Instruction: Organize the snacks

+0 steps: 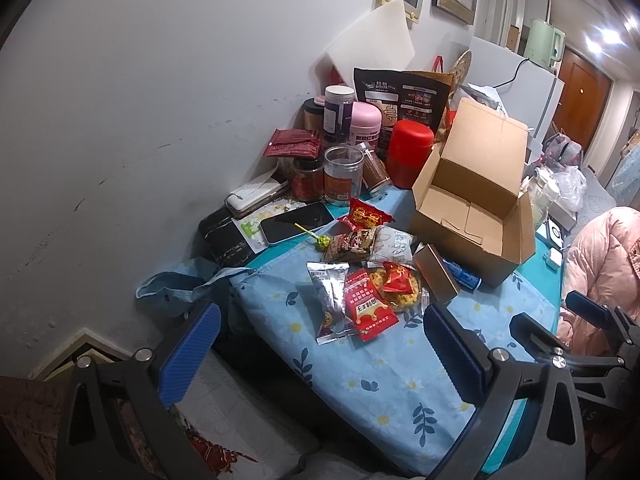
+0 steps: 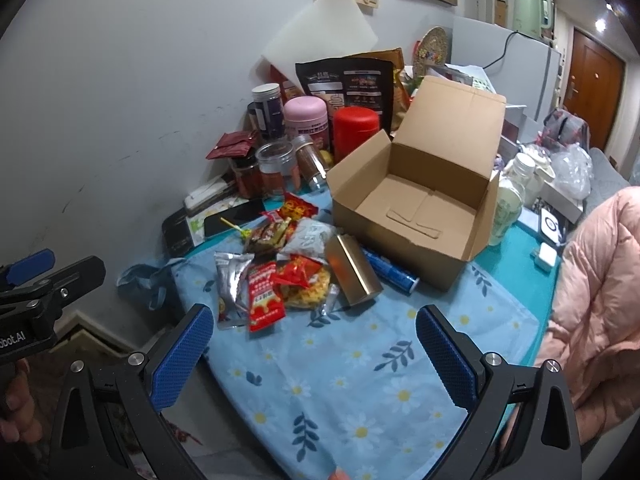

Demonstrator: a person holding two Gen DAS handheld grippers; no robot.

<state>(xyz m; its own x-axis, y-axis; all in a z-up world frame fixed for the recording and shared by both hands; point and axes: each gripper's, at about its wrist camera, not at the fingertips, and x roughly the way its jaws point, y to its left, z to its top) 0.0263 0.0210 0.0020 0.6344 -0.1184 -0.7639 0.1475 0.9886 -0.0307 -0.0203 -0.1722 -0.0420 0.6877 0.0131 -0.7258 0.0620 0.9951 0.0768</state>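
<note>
A heap of snack packets lies on the blue floral cloth (image 1: pixel 360 364) (image 2: pixel 328 372): a silver packet (image 1: pixel 330 298) (image 2: pixel 232 276), a red packet (image 1: pixel 366 306) (image 2: pixel 264 296), a noodle snack (image 1: pixel 400 288) (image 2: pixel 308 286), a white packet (image 1: pixel 392 244) (image 2: pixel 310 238), a lollipop (image 1: pixel 320 240) and a gold box (image 1: pixel 436 276) (image 2: pixel 352 274). An open, empty cardboard box (image 1: pixel 472 208) (image 2: pixel 416 200) stands just behind them. My left gripper (image 1: pixel 320 352) and my right gripper (image 2: pixel 316 348) both hang open near the table's front edge, short of the heap, holding nothing.
Jars, a red canister (image 1: pixel 408 152) (image 2: pixel 356 130), a pink tub (image 1: pixel 366 122) and a dark pouch (image 1: pixel 404 92) crowd the wall side. A phone (image 1: pixel 296 220) lies left of the snacks. A blue tube (image 2: pixel 394 270) rests by the box. A pink padded sleeve (image 2: pixel 596 288) is at right.
</note>
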